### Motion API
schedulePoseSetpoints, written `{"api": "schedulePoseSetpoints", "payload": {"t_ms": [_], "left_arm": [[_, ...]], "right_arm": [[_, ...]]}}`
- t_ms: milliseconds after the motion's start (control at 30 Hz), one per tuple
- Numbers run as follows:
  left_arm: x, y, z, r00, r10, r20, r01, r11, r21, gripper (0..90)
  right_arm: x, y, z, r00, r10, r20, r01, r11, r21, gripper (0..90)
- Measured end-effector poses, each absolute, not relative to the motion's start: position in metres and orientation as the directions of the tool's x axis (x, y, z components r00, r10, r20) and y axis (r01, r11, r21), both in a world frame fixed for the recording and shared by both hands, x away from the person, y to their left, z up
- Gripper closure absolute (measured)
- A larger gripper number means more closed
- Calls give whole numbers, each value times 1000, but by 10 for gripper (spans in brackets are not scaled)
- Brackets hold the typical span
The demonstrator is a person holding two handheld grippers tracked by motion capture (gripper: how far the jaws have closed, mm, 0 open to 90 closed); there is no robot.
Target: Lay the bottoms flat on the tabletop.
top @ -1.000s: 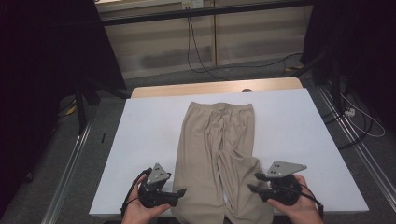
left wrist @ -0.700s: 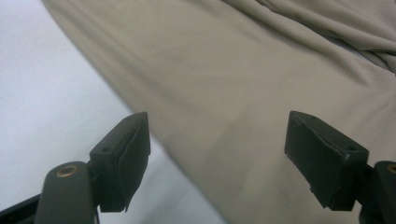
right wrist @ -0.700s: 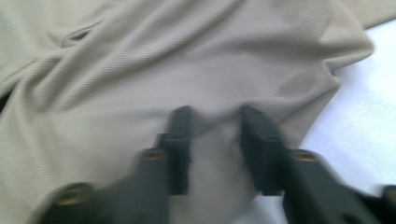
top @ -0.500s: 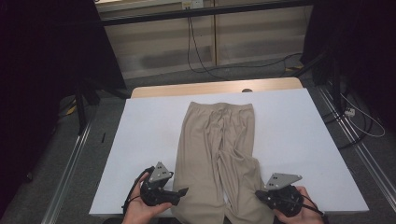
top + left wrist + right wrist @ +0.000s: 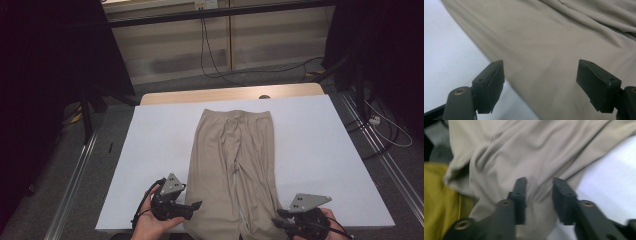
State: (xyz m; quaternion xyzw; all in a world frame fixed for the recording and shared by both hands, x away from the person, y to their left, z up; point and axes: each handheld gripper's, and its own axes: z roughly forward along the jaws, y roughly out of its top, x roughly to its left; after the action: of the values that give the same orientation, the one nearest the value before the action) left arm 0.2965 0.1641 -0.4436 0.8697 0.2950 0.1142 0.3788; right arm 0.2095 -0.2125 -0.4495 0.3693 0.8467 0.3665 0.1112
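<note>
A pair of beige trousers (image 5: 235,160) lies flat on the white table (image 5: 320,150), waist at the far side and legs running to the near edge. My left gripper (image 5: 196,205) is at the left leg's outer edge near the hem. Its jaws stand wide open around that edge of the trousers (image 5: 564,45), one over the white table (image 5: 446,50) and one over cloth. My right gripper (image 5: 276,221) is at the right leg's hem by the near edge. It is open with a narrow gap, held over rumpled trouser cloth (image 5: 524,152).
A bare wooden strip (image 5: 230,94) edges the table's far side. Metal rails (image 5: 75,170) run along the floor on both sides, and cables (image 5: 385,130) lie at the right. Yellow fabric (image 5: 439,202) shows beyond the near edge in the right gripper view.
My right gripper has dropped back toward the near edge, down to the right leg's hem. The left gripper has hardly moved. The trousers lie as before.
</note>
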Motion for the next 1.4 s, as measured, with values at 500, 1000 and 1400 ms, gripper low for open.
{"api": "schedulePoseSetpoints", "payload": {"t_ms": [500,1000,1400], "left_arm": [[297,166,-443,796,604,-31,430,-529,732,221],[297,164,-444,798,602,-33,432,-533,728,222],[296,167,-443,795,605,-34,432,-528,731,221]], "right_arm": [[326,-236,-444,-520,853,30,574,324,752,665],[367,-250,-449,-405,914,-11,589,270,762,900],[360,-279,-451,-381,924,21,626,241,741,776]]}}
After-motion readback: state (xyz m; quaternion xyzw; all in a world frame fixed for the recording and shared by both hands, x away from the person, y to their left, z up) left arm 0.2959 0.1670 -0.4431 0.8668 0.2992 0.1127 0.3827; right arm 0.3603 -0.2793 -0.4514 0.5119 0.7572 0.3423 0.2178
